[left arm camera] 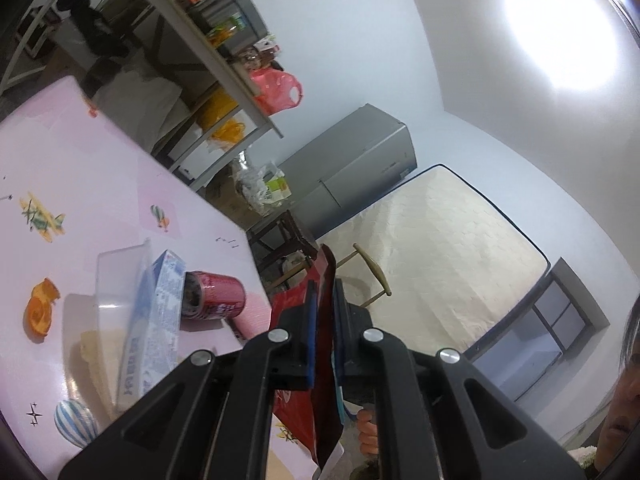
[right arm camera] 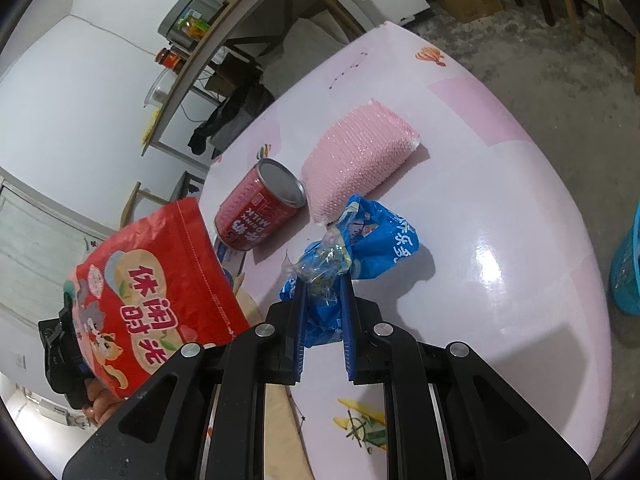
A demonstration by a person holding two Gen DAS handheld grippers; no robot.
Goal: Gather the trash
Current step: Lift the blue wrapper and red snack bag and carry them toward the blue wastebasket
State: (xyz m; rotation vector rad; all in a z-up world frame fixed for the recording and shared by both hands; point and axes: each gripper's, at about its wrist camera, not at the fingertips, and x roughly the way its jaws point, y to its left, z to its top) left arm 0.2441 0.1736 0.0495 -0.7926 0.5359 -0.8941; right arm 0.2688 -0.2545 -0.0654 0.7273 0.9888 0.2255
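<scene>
L gripper [left arm camera: 325, 312] is clenched on the red snack pouch [left arm camera: 322, 360], pinching it edge-on btwn the blue pads, and the pouch is lifted off the table. From the right wrist cam the same pouch [right arm camera: 160, 280] shows its printed face at about 9 o'clock, w/ the L gripper [right arm camera: 66, 352] behind it at the lower-left edge and a few fingers [right arm camera: 100, 404] of the person's hand under it.

R gripper [right arm camera: 324, 312] is clamped on a crumpled blue wrapper [right arm camera: 360, 248] w/ some clear plastic bunched into it; the bundle sticks out past the pads toward 12 o'clock, and whether its far end touches the pink table [right arm camera: 500, 280] can't be told.

Rest of the trash is on the table: a red milk can [right arm camera: 256, 212] lying on its side at approx 11 o'clock from the R gripper, and just beside it, toward 1 o'clock, a pink ribbed pack [right arm camera: 360, 156]. In the left wrist cam the can [left arm camera: 216, 294] sits next to a blue-white carton [left arm camera: 154, 320] that leans against a clear plastic tub [left arm camera: 116, 280], all around 9 o'clock from the L pads. A blue basket [right arm camera: 626, 276] stands on the floor at 3 o'clock, off the table edge.
</scene>
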